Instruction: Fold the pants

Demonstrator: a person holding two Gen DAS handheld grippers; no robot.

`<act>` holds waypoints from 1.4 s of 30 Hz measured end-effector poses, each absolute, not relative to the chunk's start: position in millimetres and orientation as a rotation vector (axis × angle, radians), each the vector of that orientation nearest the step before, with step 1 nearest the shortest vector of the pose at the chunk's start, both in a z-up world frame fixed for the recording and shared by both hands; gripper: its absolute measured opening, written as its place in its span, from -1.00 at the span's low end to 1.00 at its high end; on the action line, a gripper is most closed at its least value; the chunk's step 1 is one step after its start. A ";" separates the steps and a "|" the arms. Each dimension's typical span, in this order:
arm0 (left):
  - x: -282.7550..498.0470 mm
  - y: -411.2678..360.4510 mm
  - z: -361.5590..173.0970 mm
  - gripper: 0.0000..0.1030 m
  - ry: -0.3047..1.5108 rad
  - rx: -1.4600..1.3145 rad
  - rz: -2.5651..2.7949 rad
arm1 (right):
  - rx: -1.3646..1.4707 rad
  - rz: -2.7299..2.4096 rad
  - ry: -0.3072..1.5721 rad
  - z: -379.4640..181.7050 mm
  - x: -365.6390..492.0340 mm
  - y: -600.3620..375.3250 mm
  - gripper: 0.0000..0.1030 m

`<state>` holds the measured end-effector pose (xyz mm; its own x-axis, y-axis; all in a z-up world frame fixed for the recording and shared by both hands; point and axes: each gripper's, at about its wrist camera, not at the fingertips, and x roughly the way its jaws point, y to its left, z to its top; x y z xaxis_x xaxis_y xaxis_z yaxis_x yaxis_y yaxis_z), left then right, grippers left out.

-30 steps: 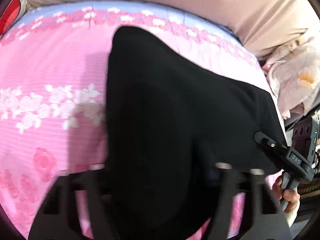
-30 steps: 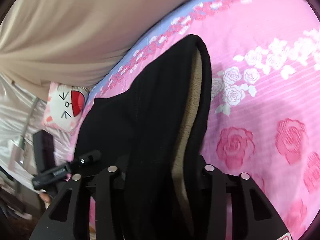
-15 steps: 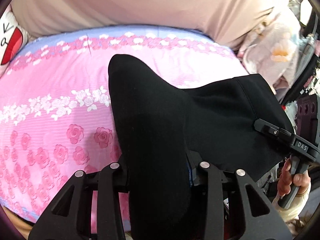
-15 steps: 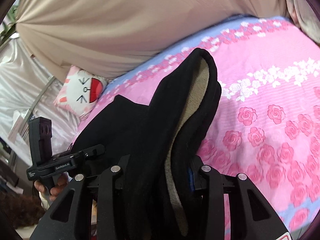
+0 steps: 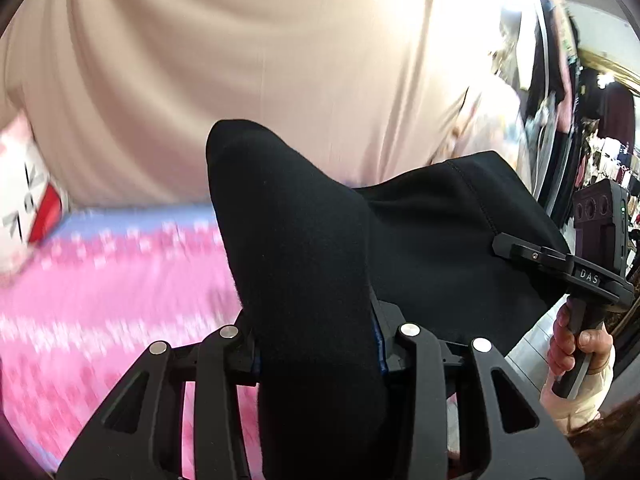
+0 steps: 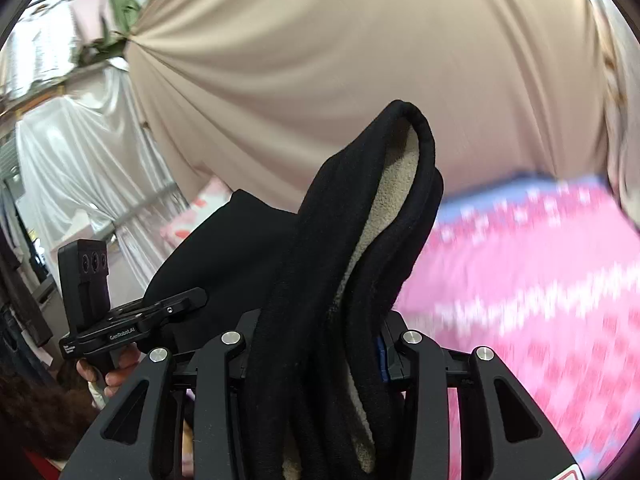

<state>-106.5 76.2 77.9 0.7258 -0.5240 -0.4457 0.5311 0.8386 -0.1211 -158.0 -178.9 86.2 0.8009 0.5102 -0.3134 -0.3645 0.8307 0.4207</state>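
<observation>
Black pants [image 5: 304, 240] with a beige fleece lining [image 6: 384, 208] hang stretched in the air between both grippers, above the pink rose-print bed [image 5: 100, 300]. My left gripper [image 5: 316, 336] is shut on a thick fold of the black cloth. My right gripper [image 6: 316, 344] is shut on the bunched opposite end, where the lining shows. In the left wrist view the right gripper [image 5: 520, 252] appears at the far right, clamped on the cloth's corner, with a hand [image 5: 580, 344] on its handle. In the right wrist view the left gripper [image 6: 180, 304] shows at the left.
A beige curtain [image 5: 260, 60] hangs behind the bed. A white and red cartoon pillow [image 5: 24, 208] lies at the bed's far left. White satin drapes [image 6: 68, 160] and hanging clothes [image 5: 600, 152] stand to the sides.
Both grippers have risen with the pants, lifting the cloth off the bed. The view has tilted up, so the bed fills less of each frame and the curtain more.
</observation>
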 end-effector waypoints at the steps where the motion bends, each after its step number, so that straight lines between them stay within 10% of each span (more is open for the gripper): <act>1: -106.6 77.0 86.2 -0.28 0.454 0.020 -0.579 | 0.337 0.486 0.407 95.6 -156.8 -178.3 -0.29; 18: -3.0 41.2 162.6 -0.23 0.141 0.065 -0.407 | 0.216 0.465 0.169 188.5 -34.9 -173.4 -0.27; 42: 234.9 11.7 -37.5 -0.22 0.534 0.051 -0.297 | 0.459 0.401 0.562 -34.1 207.6 -205.4 -0.27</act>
<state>234.9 11.7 -37.5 0.8193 -0.2651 -0.5085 0.2915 0.9561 -0.0288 207.6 -205.4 -34.1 0.7752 0.4781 -0.4128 -0.2349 0.8248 0.5143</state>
